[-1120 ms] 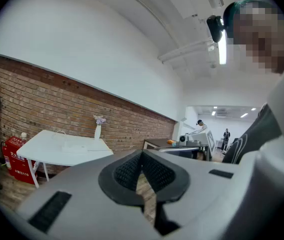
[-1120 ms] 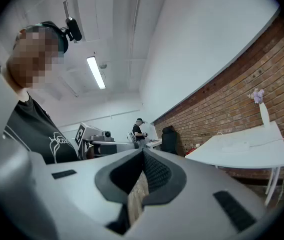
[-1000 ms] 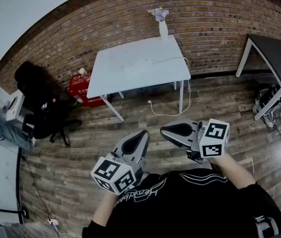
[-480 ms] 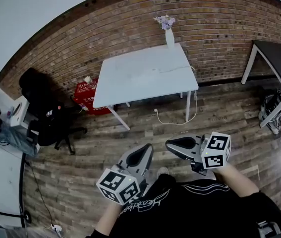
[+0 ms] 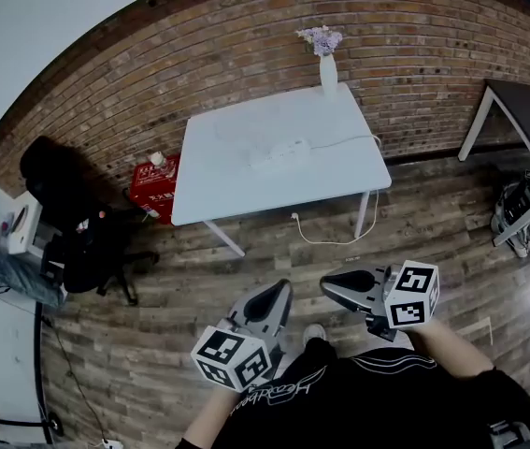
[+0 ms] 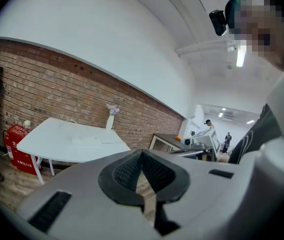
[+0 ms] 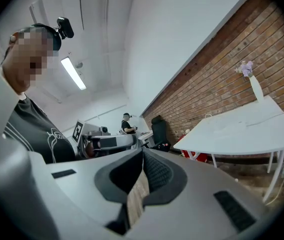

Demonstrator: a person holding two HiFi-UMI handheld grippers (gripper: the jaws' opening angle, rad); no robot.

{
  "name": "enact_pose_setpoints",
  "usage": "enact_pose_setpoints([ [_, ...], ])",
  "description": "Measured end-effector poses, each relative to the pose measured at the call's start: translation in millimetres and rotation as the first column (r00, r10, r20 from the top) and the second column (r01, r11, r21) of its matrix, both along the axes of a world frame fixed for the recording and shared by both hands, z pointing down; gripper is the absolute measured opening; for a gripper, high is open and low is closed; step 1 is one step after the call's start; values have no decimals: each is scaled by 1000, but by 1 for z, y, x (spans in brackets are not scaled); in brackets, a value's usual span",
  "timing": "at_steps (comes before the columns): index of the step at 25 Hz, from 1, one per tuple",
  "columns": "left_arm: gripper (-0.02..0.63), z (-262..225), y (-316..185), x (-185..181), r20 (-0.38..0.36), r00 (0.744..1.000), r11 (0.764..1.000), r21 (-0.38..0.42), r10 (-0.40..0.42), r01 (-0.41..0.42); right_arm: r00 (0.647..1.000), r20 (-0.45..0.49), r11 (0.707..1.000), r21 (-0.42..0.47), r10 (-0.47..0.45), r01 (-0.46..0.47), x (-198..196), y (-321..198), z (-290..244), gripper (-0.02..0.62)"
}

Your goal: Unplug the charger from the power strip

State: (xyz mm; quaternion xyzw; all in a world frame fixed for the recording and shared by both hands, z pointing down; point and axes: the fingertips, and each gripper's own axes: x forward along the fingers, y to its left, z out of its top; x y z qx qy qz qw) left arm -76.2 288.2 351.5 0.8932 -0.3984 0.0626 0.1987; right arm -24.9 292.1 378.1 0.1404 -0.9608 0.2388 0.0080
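Far ahead on desk (image 5: 210, 193), well apart from left claw (image 5: 280, 291) and right claw (image 5: 332, 282): power strip (image 5: 280, 153), lying crosswise. Both closed, holding nothing.

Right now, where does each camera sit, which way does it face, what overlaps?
Head view: on the person's head, steeply down-forward at wooden plank floor and white rectangular table; shows black printed shirt, left gripper, right gripper.
Left gripper view: rides the left gripper, looks along its shut jaws at table and red brick wall; shirt at right.
Right gripper view: rides the right gripper, along its shut jaws at the table; shirt at left.
Shared: all three show the table and white vase of purple flowers.
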Motion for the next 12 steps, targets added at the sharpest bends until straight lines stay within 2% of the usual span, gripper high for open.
enact_pose_setpoints([
  [6,3,17,-86,-36,11,1000,1000,-20,19,-19,999,-34,997,-65,37,-39,-27,-79,19,-3],
  [12,4,26,-158,-78,-8,1000,1000,-26,10,-10,993,-71,993,-66,93,-98,-49,-141,21,-3],
])
